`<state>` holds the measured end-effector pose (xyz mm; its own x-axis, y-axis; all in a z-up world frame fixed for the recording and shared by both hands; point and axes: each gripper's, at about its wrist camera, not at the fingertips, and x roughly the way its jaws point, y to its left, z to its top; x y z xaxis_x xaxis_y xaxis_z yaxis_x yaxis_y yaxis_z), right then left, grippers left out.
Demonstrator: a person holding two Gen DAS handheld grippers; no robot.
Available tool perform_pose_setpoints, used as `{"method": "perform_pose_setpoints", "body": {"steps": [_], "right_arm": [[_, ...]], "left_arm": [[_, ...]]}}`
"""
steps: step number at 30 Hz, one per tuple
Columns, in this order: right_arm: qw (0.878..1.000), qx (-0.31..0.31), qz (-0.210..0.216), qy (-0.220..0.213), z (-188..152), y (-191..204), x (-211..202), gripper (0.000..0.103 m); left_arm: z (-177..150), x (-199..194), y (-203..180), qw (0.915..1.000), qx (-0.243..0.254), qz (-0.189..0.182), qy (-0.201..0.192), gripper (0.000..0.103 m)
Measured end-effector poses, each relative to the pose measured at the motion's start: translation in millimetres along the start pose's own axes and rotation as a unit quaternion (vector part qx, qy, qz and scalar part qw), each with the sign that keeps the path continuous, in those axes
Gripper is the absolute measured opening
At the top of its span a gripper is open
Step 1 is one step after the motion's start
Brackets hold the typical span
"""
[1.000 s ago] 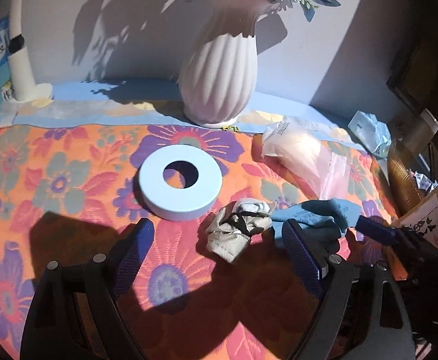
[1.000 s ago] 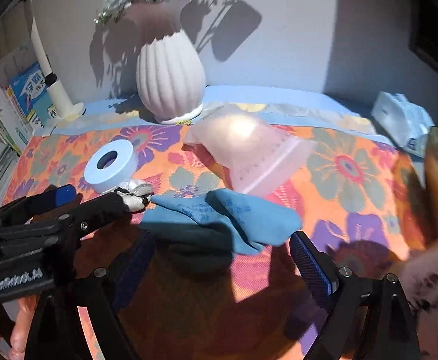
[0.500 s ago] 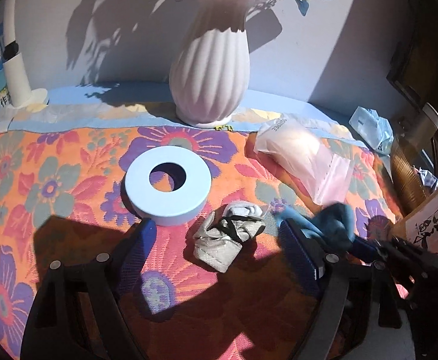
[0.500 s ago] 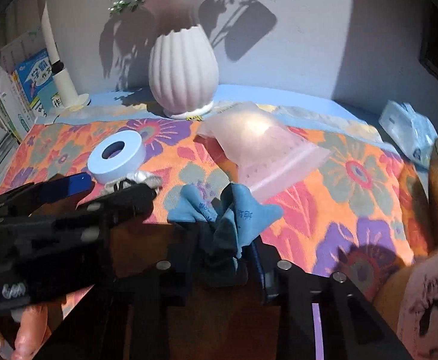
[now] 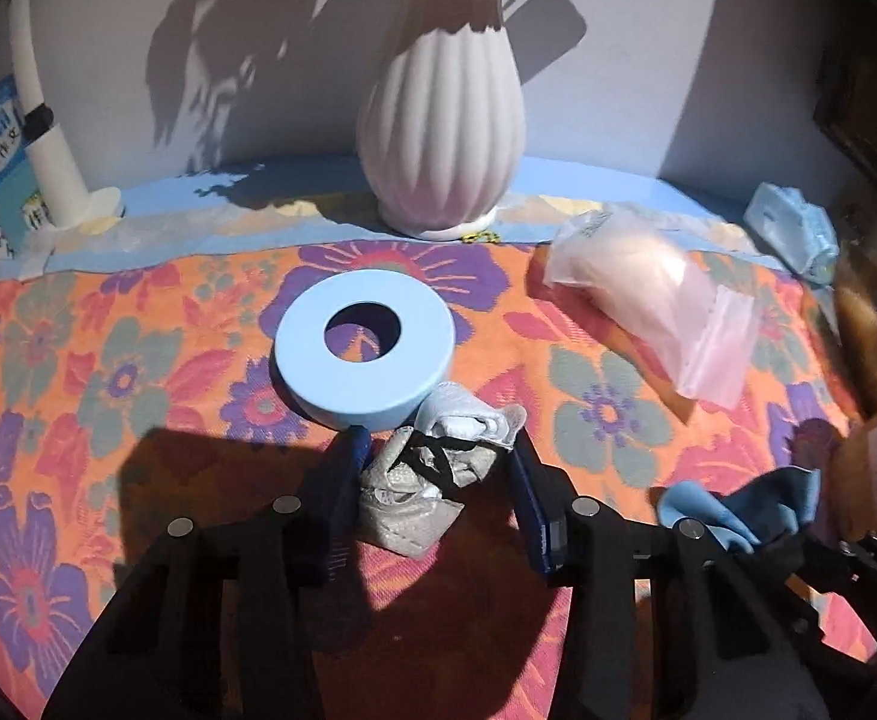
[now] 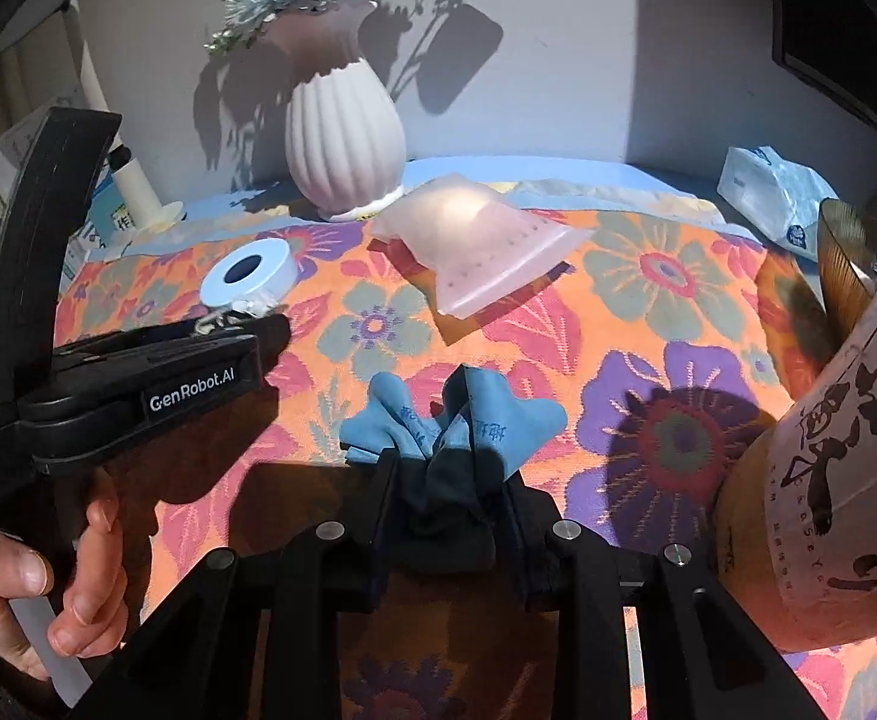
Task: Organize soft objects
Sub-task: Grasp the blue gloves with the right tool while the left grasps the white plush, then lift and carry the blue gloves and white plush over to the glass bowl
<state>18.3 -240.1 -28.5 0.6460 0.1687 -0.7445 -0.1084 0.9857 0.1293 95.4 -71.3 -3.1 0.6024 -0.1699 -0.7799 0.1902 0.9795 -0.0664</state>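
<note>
My left gripper (image 5: 435,462) is shut on a crumpled grey-white cloth bundle (image 5: 432,480) that lies on the floral tablecloth (image 5: 108,396), just in front of a pale blue ring (image 5: 363,348). My right gripper (image 6: 447,480) is shut on a bunched blue cloth (image 6: 456,426) and holds it just above the tablecloth (image 6: 648,312); the blue cloth also shows in the left wrist view (image 5: 738,510) at the lower right. The left gripper body (image 6: 138,384) shows in the right wrist view at the left.
A ribbed white vase (image 5: 441,138) with flowers stands at the back. A pink plastic bag (image 5: 648,306) lies to its right. A tissue pack (image 6: 768,198) sits at the far right. A brown paper container (image 6: 828,480) stands close on the right. A white lamp post (image 5: 42,138) stands back left.
The left gripper has moved forward and closed on the grey-white bundle. The right gripper closed on the blue cloth, bunched it and drew it back to the right.
</note>
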Motion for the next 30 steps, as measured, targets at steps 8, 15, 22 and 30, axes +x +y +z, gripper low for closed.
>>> {"method": "perform_pose_setpoints", "body": {"steps": [8, 15, 22, 30], "right_arm": [[0.999, 0.010, 0.040, -0.004, -19.3, -4.2, -21.8, 0.029], [0.999, -0.005, 0.051, -0.001, -48.7, -0.7, -47.4, 0.029], [0.999, -0.003, 0.049, 0.010, -67.0, -1.9, -62.0, 0.029], [0.998, 0.013, 0.057, 0.024, -76.2, -1.8, -59.7, 0.060]], "left_arm": [[-43.2, -49.6, 2.0, 0.9987, -0.002, -0.040, -0.032, 0.041], [-78.8, -73.8, 1.3, 0.9990, -0.005, -0.029, -0.035, 0.041], [-95.9, -83.7, -18.2, 0.9988, 0.020, -0.028, -0.035, 0.041], [-100.8, -78.8, -27.0, 0.9986, 0.040, -0.006, -0.035, 0.041]]}}
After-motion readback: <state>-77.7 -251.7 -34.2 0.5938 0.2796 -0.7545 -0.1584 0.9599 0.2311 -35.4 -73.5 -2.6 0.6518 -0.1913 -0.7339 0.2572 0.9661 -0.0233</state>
